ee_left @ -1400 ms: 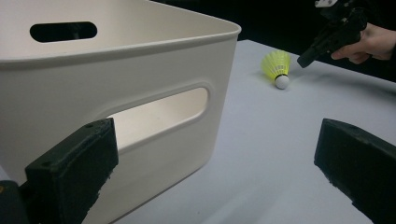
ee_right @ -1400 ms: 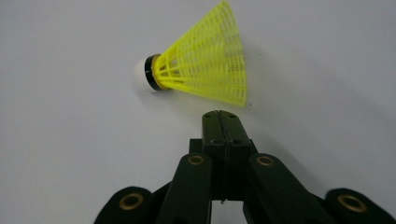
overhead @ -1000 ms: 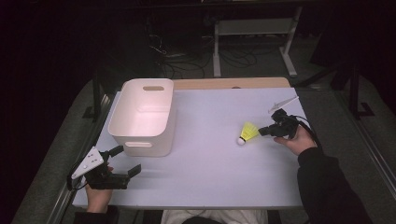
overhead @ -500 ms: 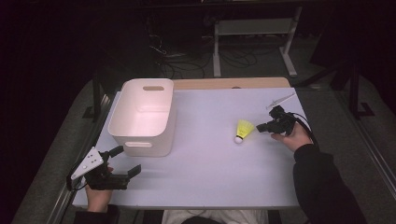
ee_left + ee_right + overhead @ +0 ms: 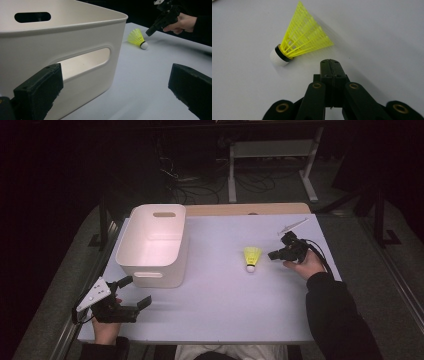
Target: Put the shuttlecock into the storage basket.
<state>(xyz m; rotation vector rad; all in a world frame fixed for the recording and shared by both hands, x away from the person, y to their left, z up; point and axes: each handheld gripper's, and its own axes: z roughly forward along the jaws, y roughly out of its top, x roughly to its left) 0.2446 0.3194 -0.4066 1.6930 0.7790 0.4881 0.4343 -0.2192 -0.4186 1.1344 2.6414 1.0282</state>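
Shuttlecock (image 5: pixel 252 257) lies right of table (image 5: pixel 220 320) centre, cork toward the near edge, skirt toward the far, just left of the empty, pinched-together right gripper (image 5: pixel 274 255); left gripper (image 5: pixel 137 292) gapes at the near-left corner by the bin (image 5: pixel 150 245).

Desk (image 5: pixel 225 290) mid open btwn both tongs; only bin (image 5: pixel 152 245) blocks far left, just ahead of left tongs (image 5: pixel 132 292). Shuttle (image 5: pixel 252 258) lies beside right tongs (image 5: pixel 272 255).

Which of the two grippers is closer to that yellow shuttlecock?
The right gripper: its shut jaws sit just beside the shuttlecock, not touching it. The left gripper is far off at the table's near left corner, jaws open by the white bin.
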